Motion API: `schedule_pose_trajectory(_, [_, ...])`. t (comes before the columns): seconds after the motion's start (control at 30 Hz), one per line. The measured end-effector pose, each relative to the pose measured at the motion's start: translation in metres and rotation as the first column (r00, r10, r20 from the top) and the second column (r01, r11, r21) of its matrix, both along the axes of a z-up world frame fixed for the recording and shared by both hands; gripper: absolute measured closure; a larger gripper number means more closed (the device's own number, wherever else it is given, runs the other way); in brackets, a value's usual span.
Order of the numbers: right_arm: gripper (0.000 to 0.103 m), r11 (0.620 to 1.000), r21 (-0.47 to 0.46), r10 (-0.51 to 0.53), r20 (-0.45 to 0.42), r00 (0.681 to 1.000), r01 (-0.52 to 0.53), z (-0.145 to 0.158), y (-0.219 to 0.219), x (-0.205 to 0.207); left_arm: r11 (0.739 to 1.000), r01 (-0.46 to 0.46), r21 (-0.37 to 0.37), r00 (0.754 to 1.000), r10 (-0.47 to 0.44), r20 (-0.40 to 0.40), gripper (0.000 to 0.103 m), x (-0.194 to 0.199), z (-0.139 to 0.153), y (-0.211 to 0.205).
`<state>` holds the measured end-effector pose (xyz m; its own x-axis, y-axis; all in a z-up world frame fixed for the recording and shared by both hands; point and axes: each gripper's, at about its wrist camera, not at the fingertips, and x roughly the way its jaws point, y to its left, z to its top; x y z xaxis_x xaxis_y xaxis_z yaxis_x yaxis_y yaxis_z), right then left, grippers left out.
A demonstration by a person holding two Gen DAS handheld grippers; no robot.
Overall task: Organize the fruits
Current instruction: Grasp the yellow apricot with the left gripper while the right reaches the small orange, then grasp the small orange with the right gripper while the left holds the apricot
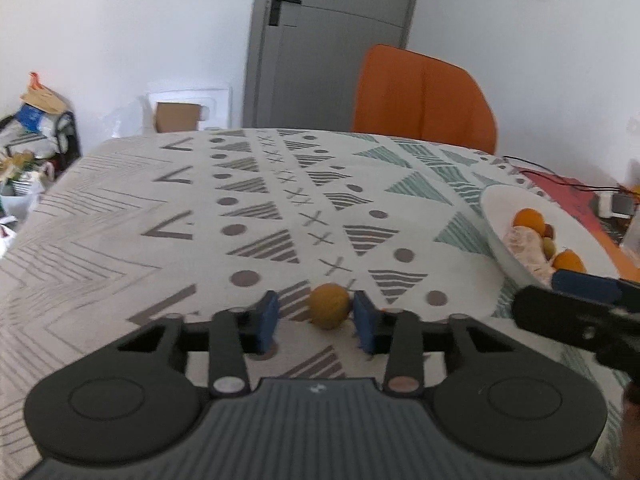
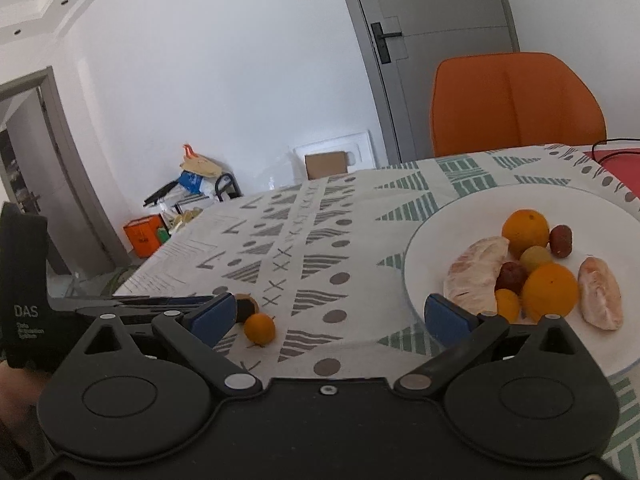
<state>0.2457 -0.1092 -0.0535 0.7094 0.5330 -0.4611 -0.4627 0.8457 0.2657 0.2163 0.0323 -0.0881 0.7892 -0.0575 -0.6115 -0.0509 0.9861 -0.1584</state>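
Left hand-held gripper (image 1: 316, 322): narrowly spread, straddling the small fruit. The right-side pad is at the fruit's skin and a gap shows on the other side, so it is not yet a pinch.
Small fruit (image 1: 329, 306): round, yellow-orange, alone on the patterned tabletop (image 1: 120, 220), off the plate and to its left.
Handling: probably light, with a firm but bruisable skin. Being round, it is likely to roll or squirt out if squeezed off-centre.
Grip point: across its widest middle, both pads flat on opposite sides, low enough that it does not pop upward.
Right hand-held gripper (image 2: 330, 318): spread wide, nothing between its pads, hovering by the near rim of the plate.
Plate (image 2: 412, 272): white, shallow, on the tabletop to the right of the loose fruit.
Plate contents: two oranges (image 2: 525, 232), two peeled pale-pink citrus segments (image 2: 476, 268), two small dark red fruits (image 2: 560, 240), one yellow-green fruit (image 2: 535, 258) and one small orange fruit (image 2: 507, 304), all clustered and touching.
Segments: soft and tearable, best not pressed against.
Free room: bare plate on the left side, nearest the loose fruit.
Far side: orange chair (image 1: 424, 92) behind the tabletop.
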Motion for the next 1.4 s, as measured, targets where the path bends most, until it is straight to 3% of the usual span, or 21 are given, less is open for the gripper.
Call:
schedule_pose_trajectory(0.07, [0.004, 1.0, -0.013, 0.0, 0.0, 1.0, 0.0, 0.0, 0.002, 0.001, 1.0, 0.001, -0.01, 1.0, -0.001, -0.003, 0.08, 0.0, -0.001, 0.0])
schedule_pose_trajectory(0.23, [0.022, 0.999, -0.02, 0.025, -0.006, 1.0, -0.025, 0.005, 0.009, 0.004, 0.999, -0.005, -0.038, 1.0, 0.006, 0.009, 0.081, -0.005, 0.003, 0.008])
schedule_pose_trajectory(0.37, [0.025, 0.997, -0.04, 0.063, -0.016, 0.998, -0.064, 0.003, 0.022, 0.003, 0.999, -0.025, -0.044, 0.999, 0.027, 0.027, 0.081, -0.011, 0.008, 0.016])
schedule_pose_trajectory(0.53, [0.038, 0.992, -0.059, 0.104, -0.051, 0.993, -0.107, -0.003, 0.038, 0.005, 0.998, -0.047, -0.053, 0.998, 0.049, 0.042, 0.081, -0.019, 0.01, 0.027])
schedule_pose_trajectory(1.0, [0.054, 0.98, -0.121, 0.147, -0.106, 0.983, -0.159, -0.013, 0.073, 0.015, 0.991, -0.099, -0.094, 0.992, 0.106, 0.066, 0.08, -0.039, 0.008, 0.054])
schedule_pose_trajectory(1.1, [0.079, 0.974, -0.14, 0.163, -0.12, 0.979, -0.179, -0.017, 0.082, 0.017, 0.989, -0.11, -0.097, 0.991, 0.117, 0.067, 0.08, -0.042, 0.008, 0.06])
schedule_pose_trajectory(1.13, [0.081, 0.973, -0.149, 0.162, -0.115, 0.98, -0.178, -0.017, 0.084, 0.016, 0.988, -0.114, -0.1, 0.99, 0.122, 0.069, 0.08, -0.044, 0.008, 0.062])
schedule_pose_trajectory(1.4, [0.081, 0.976, -0.142, 0.151, -0.091, 0.984, -0.163, -0.005, 0.078, 0.011, 0.987, -0.118, -0.108, 0.988, 0.128, 0.087, 0.081, -0.049, 0.013, 0.062])
